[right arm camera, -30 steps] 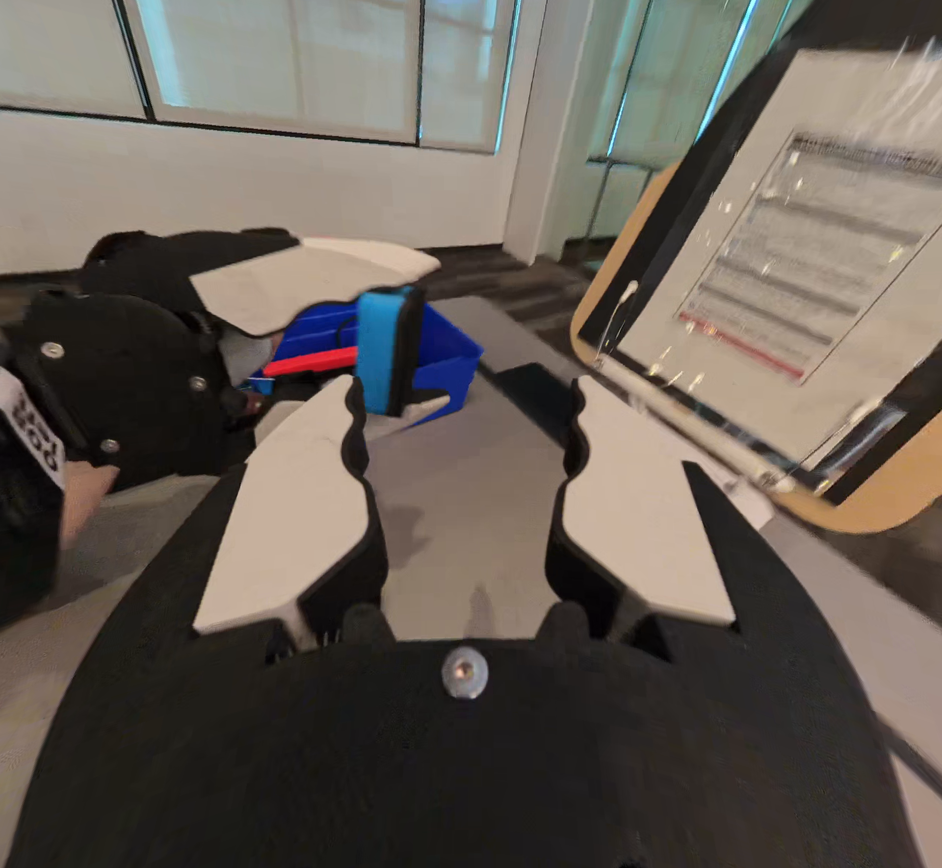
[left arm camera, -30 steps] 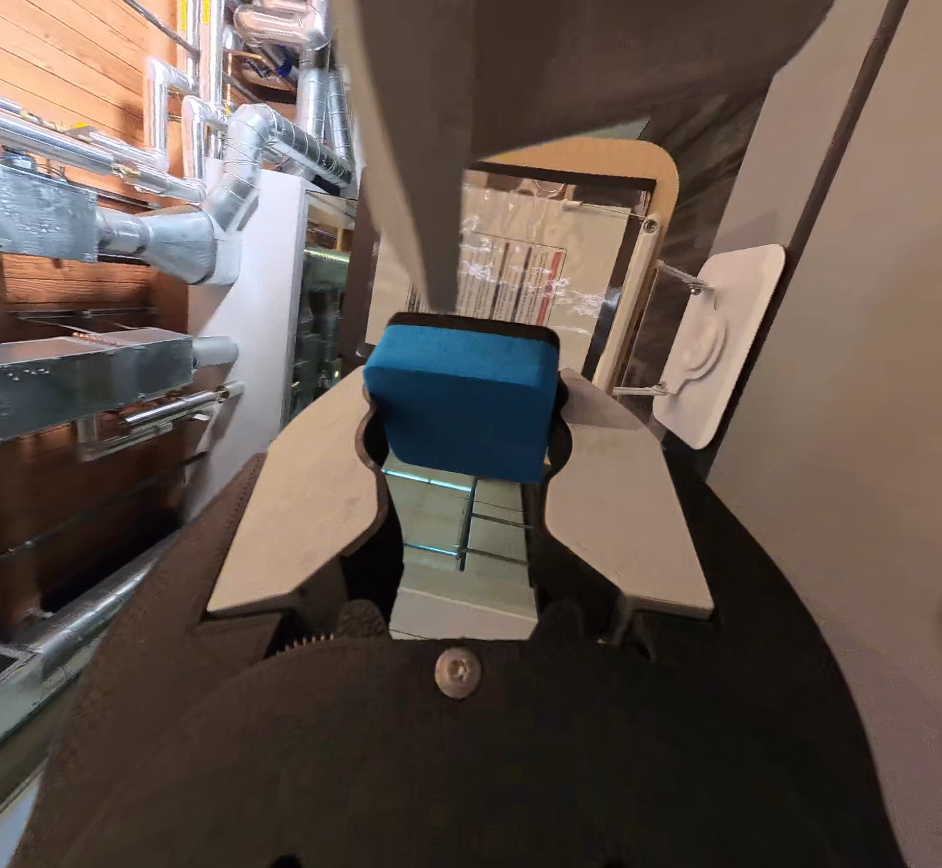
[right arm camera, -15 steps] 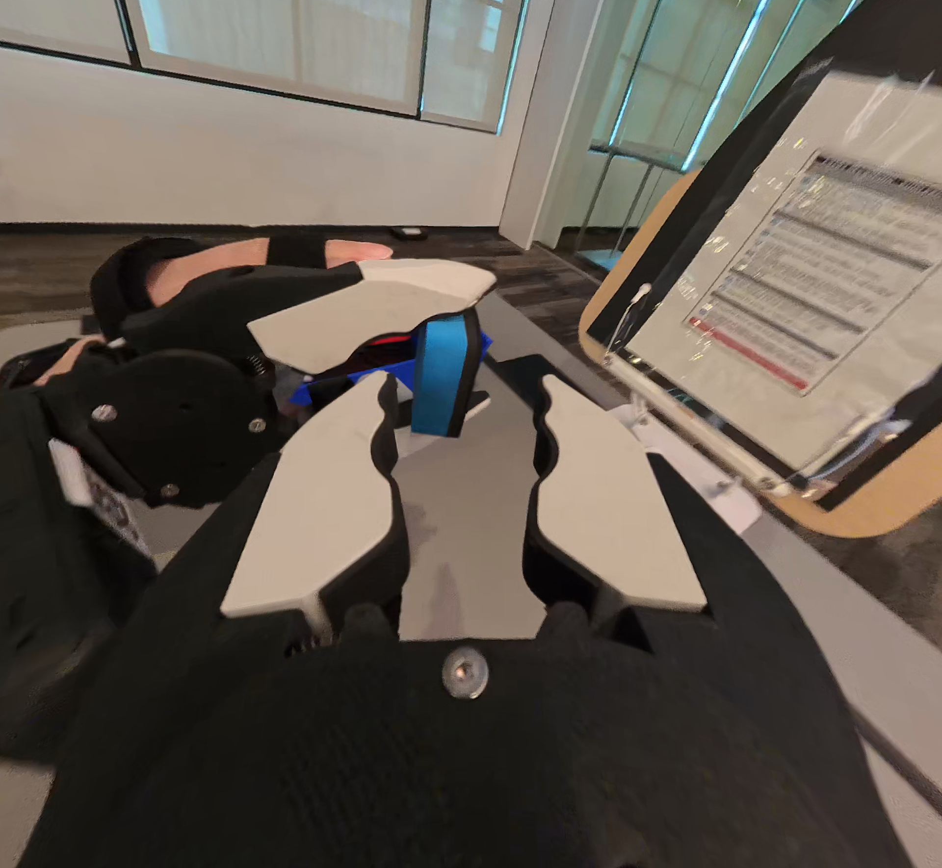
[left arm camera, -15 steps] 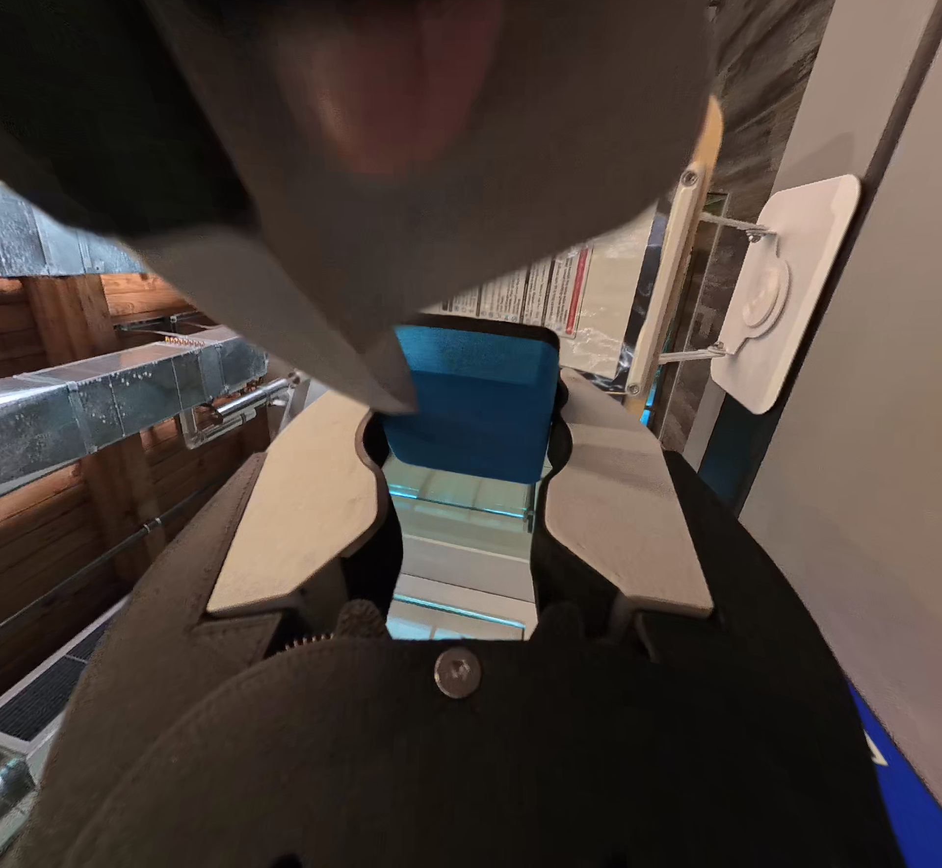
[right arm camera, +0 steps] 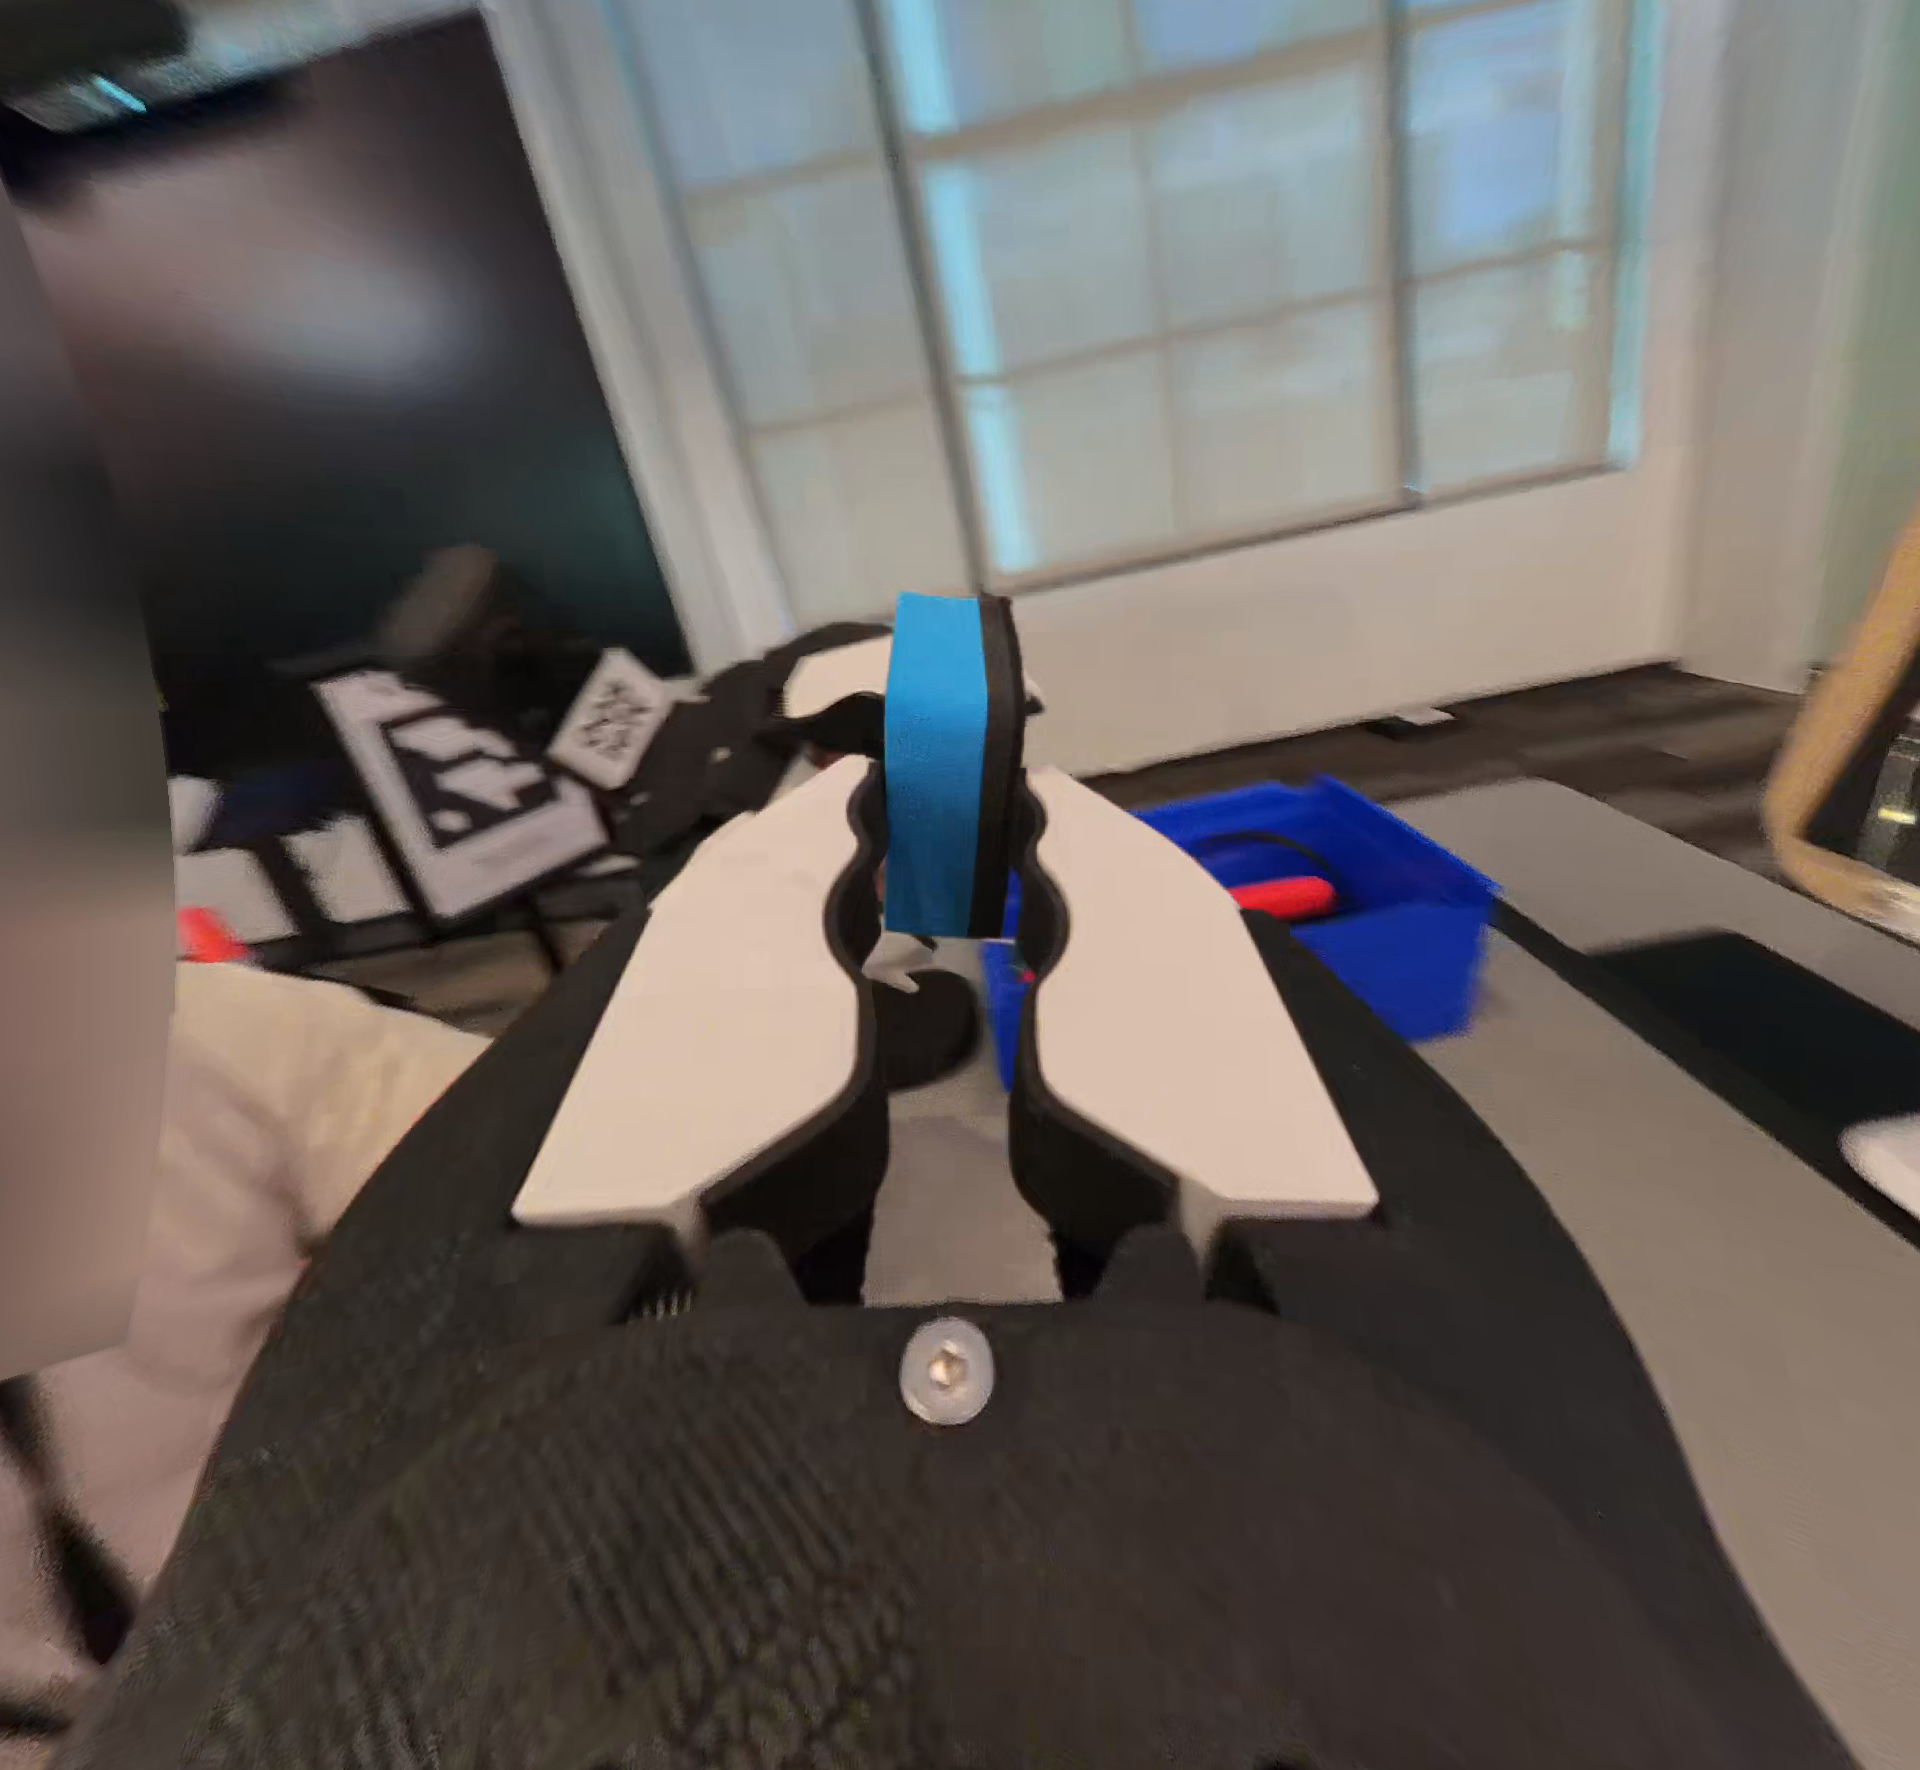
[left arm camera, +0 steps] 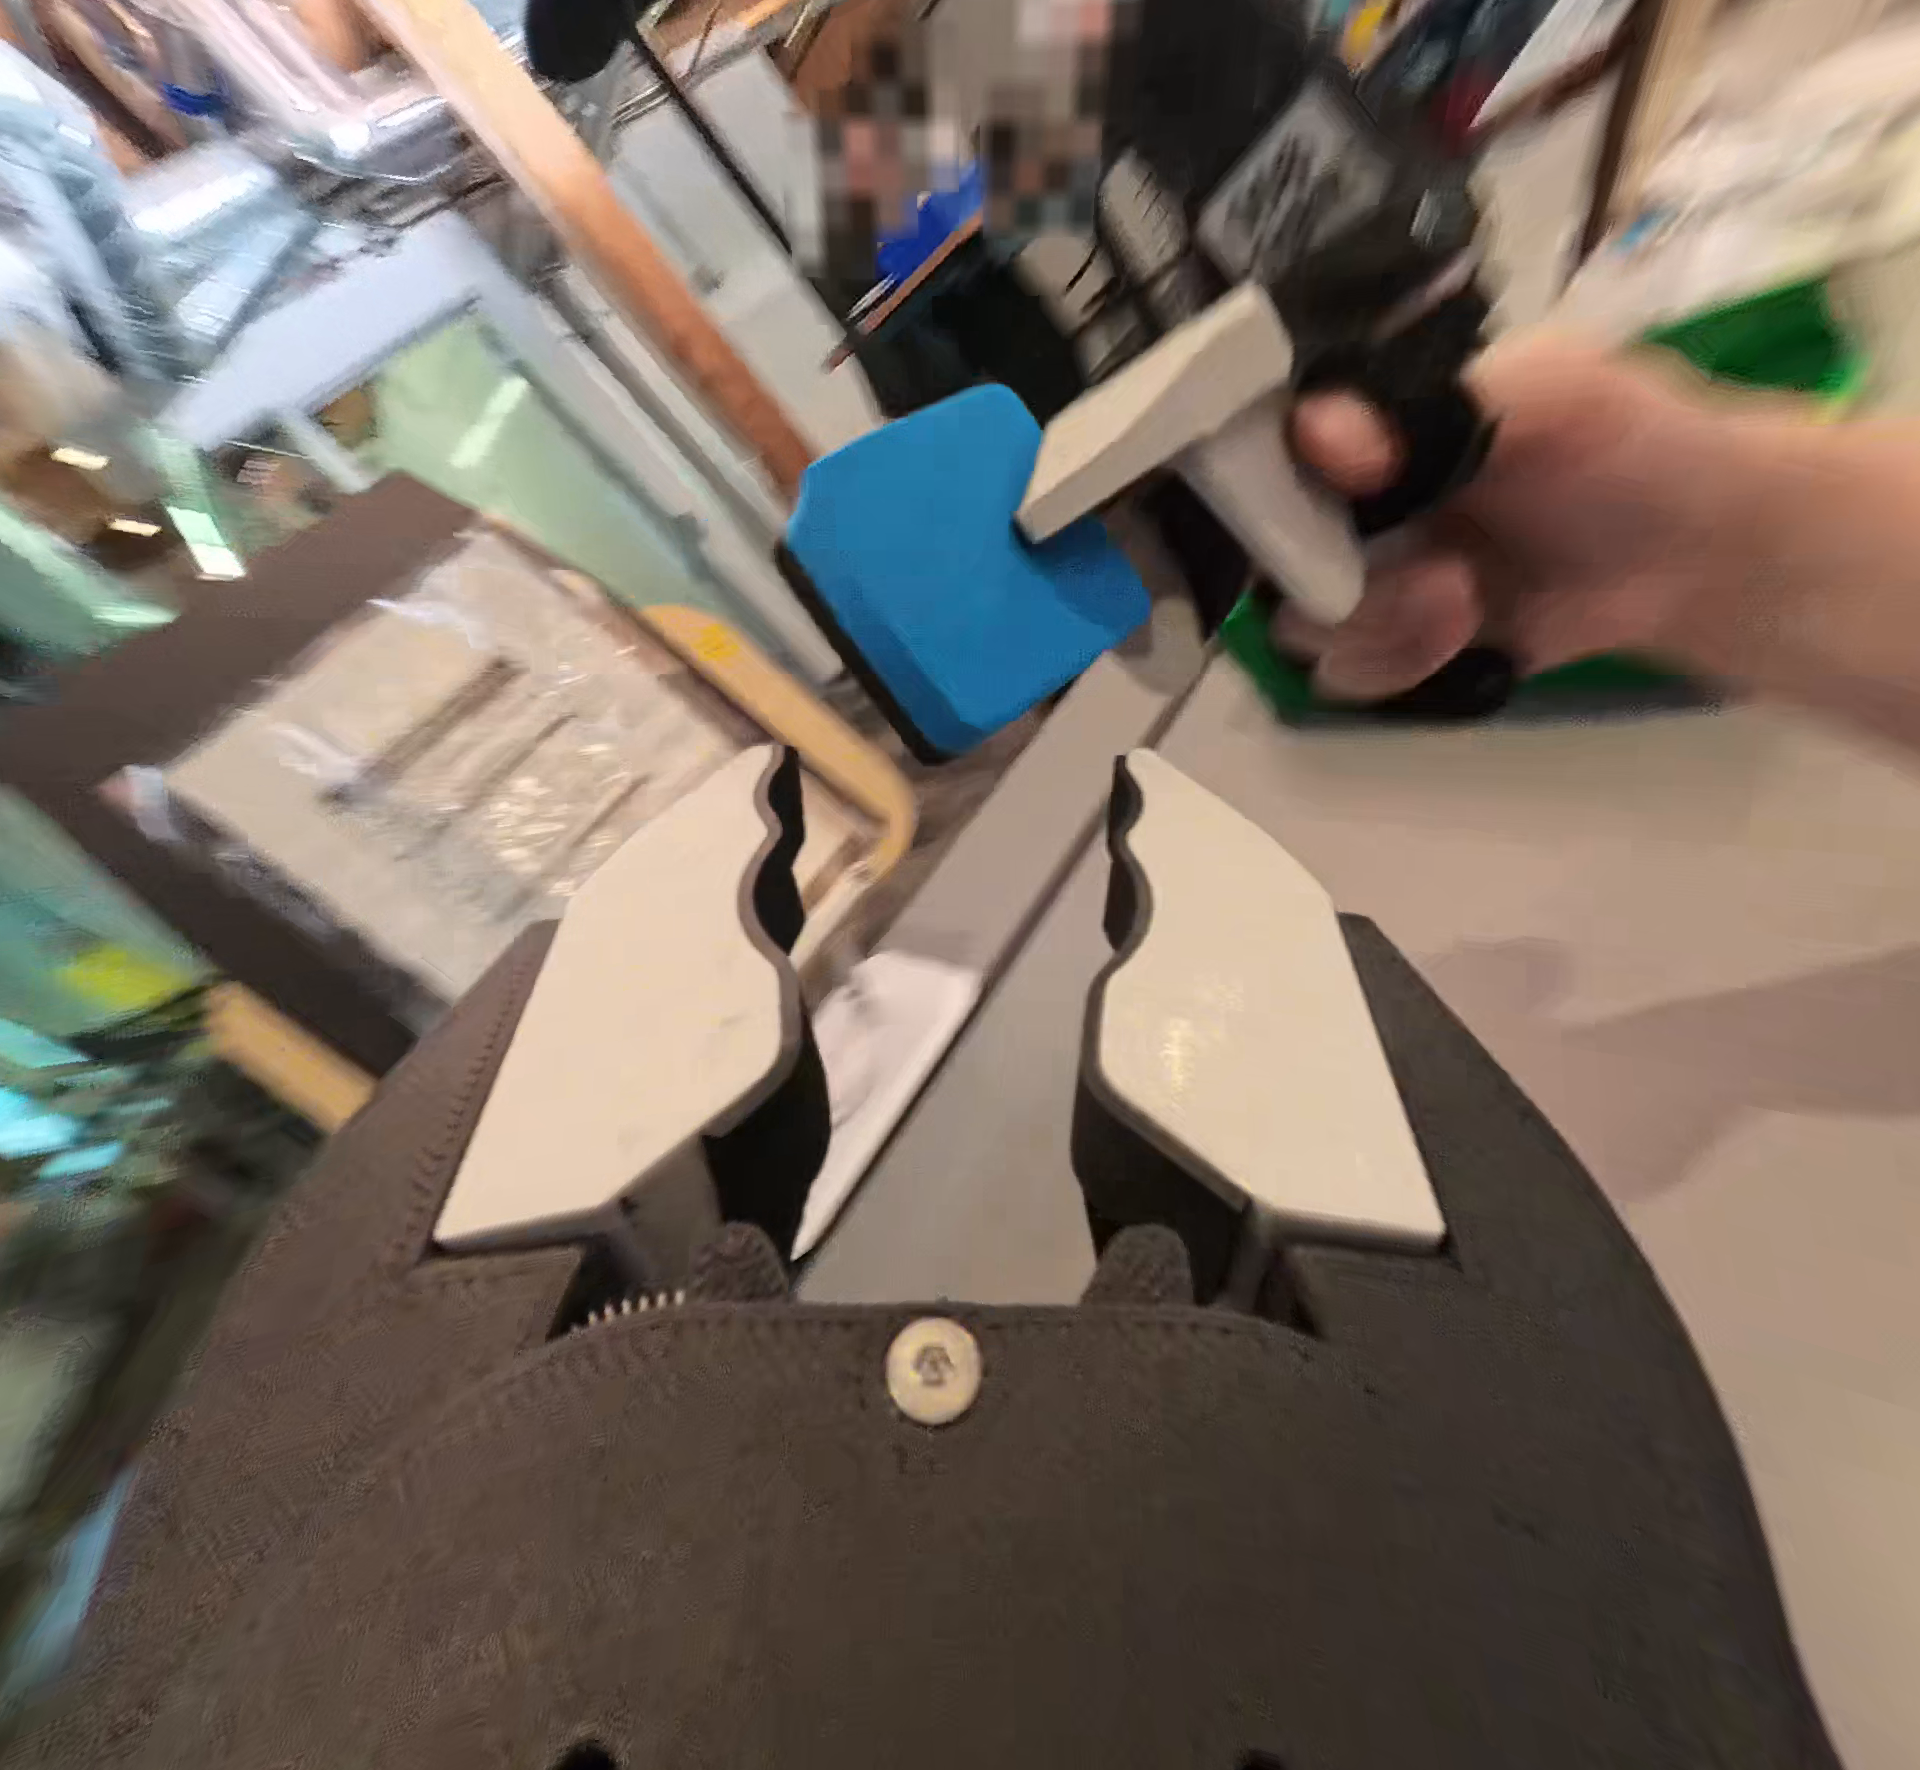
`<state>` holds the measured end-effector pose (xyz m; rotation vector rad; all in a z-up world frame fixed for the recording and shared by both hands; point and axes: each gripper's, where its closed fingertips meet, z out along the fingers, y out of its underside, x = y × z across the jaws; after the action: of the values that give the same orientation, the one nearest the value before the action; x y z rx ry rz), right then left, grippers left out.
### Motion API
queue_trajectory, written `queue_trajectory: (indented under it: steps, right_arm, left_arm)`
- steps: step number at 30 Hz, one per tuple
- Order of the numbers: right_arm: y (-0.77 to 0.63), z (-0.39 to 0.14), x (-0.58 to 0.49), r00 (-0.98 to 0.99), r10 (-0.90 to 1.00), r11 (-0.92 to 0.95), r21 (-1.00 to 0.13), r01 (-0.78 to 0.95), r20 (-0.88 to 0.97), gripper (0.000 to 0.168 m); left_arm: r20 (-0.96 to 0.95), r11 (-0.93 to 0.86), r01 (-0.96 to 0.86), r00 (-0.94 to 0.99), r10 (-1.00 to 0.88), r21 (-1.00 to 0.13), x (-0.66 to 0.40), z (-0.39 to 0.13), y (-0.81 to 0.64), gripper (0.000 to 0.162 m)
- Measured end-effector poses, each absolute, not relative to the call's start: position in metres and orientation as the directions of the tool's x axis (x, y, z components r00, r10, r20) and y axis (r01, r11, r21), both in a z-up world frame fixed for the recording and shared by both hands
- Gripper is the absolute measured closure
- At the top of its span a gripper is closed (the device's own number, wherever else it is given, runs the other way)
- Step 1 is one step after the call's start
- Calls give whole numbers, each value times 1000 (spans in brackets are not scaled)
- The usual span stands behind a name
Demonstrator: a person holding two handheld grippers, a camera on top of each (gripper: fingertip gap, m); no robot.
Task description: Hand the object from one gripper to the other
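Observation:
The object is a blue foam block with a black backing [right arm camera: 940, 764]. My right gripper [right arm camera: 945, 821] is shut on it and holds it upright on its narrow edge, in the air. In the left wrist view the same block [left arm camera: 961, 567] hangs ahead, pinched by the right gripper's white fingers [left arm camera: 1153, 416], with a hand behind them. My left gripper [left arm camera: 948, 770] is open and empty, just below and short of the block. The left gripper also shows small and dark behind the block in the right wrist view [right arm camera: 758, 723].
A blue bin [right arm camera: 1371, 899] holding a red tool [right arm camera: 1283, 892] sits on the grey table [right arm camera: 1621, 1305] to the right. A framed sign on a wooden stand [left arm camera: 436, 764] stands at left. A green bin [left arm camera: 1756, 338] lies behind the hand. Marker boards [right arm camera: 457, 785] lie on the floor. Both grippers' tips are close together, under 4 cm apart.
The block has passed from my left gripper to my right one. The right gripper closed on it; the left opened, let go and drew back and swung round.

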<state>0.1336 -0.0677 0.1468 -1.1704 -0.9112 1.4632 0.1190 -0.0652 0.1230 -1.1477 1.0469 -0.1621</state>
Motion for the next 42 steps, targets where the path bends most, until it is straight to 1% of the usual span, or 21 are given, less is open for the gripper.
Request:
queue_trajectory:
  steps: [2,4,8,10,13,16,17,19,20,21,22,24,25,27,28,29,30,32,35,37,42]
  right_arm:
    - [-76,154,140,-130,969,-239,-925,-295,-209,146]
    - [-80,155,141,-182,967,-231,-920,-317,-180,146]
    - [-86,143,132,-201,971,-177,-948,-264,-125,146]
    - [-91,140,128,-221,970,-157,-956,-246,-103,146]
    - [-94,136,124,-211,975,-113,-967,-230,-64,146]
    - [-99,132,121,-211,977,-50,-974,-220,-3,146]
    - [-98,131,120,-195,981,-27,-976,-217,16,145]
    - [-95,128,120,-157,986,18,-978,-209,52,145]
    - [-90,126,120,-116,991,40,-980,-193,63,143]
    - [-83,125,121,-59,996,53,-982,-184,65,131]
    - [-76,126,124,-13,998,53,-981,-188,57,119]
    - [-63,133,133,64,998,15,-977,-215,1,113]
    - [-54,137,138,118,992,-9,-973,-229,-36,110]
    - [-35,138,147,254,963,-38,-976,-217,-94,106]
    - [-31,136,148,304,948,-39,-982,-184,-95,105]
    - [-31,133,147,336,938,-38,-990,-138,-83,104]
    - [-34,129,144,359,931,-39,-996,-83,-66,102]
    - [-39,120,136,407,913,-26,-999,39,-7,99]
    - [-38,108,129,494,862,21,-981,194,116,98]
    - [-35,99,126,514,844,17,-966,257,152,97]
    - [-37,93,114,454,889,-45,-977,208,56,97]
  left_arm:
    - [-428,372,-215,526,-735,-903,120,134,-78,112]
    - [-291,273,-108,470,-833,-956,122,138,-88,112]
    - [-125,125,-25,395,-910,-992,122,139,-93,109]
    - [-81,88,-1,400,-913,-996,119,140,-89,113]
    - [-79,85,3,342,-936,-996,119,138,-95,130]
    - [-99,92,-39,329,-939,-995,123,132,-97,129]
    - [-121,107,-62,321,-939,-992,125,129,-98,137]
    - [-185,158,-105,329,-926,-982,126,125,-97,139]
    - [-232,194,-139,349,-908,-971,125,123,-94,140]
    - [-293,243,-173,403,-867,-955,121,125,-87,140]
    - [-371,306,-210,469,-801,-928,115,129,-79,140]
    - [-567,444,-357,585,-579,-822,99,138,-64,140]
    - [-674,491,-472,603,-426,-732,90,141,-57,140]
    - [-852,505,-703,501,-149,-501,81,138,-49,140]
    - [-905,487,-783,423,-41,-388,81,135,-46,140]
    - [-937,463,-835,347,29,-296,83,129,-43,140]
    - [-957,434,-870,285,56,-233,87,122,-39,140]
    - [-973,416,-894,217,78,-166,97,111,-35,140]
    - [-983,413,-902,168,77,-122,107,101,-33,140]
    - [-986,413,-905,148,74,-104,109,97,-33,140]
    - [-987,463,-881,145,70,-97,119,96,-42,140]
